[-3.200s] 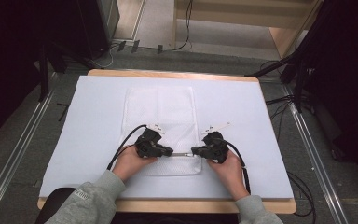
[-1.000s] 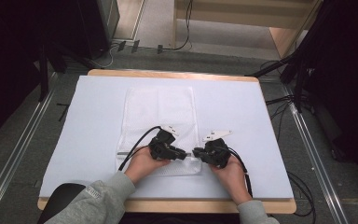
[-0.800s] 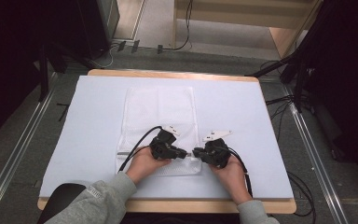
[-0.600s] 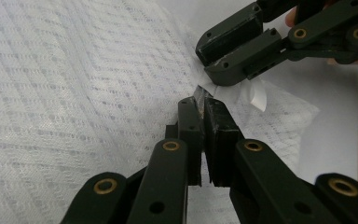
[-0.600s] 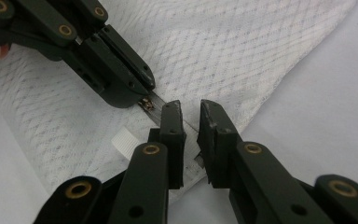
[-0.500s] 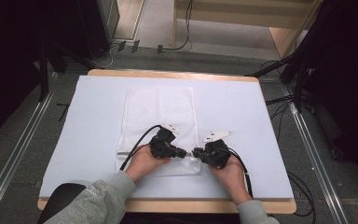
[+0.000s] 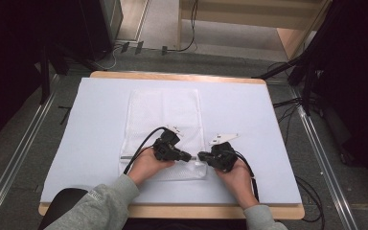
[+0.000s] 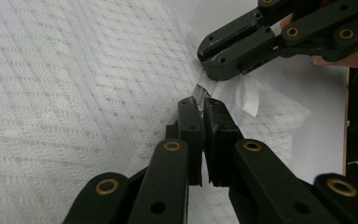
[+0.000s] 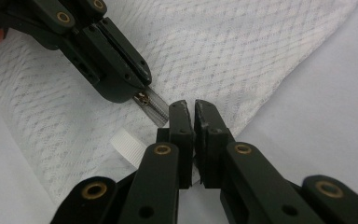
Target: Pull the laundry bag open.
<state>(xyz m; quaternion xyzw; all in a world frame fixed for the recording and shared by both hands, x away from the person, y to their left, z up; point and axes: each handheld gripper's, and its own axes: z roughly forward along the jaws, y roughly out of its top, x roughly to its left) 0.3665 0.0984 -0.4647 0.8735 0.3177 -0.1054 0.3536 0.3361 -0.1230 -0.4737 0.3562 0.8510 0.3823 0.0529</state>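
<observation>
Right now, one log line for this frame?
left tongs: shut on zipper pull | right tongs: shut on bag corner | mesh laundry bag: flat on table

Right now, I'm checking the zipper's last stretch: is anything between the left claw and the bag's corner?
Nothing loose lies there. The left claw is shut on the zipper pull, and a short bare stretch of zipper leads to the right claw, clamped on the mesh bag at its corner.

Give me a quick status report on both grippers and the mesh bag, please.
Left gripper shut on zipper pull. Right gripper shut on the mesh bag's zipper end, jaws nearly tip to tip. Bag flat on white mat. Nothing in the way.
</observation>
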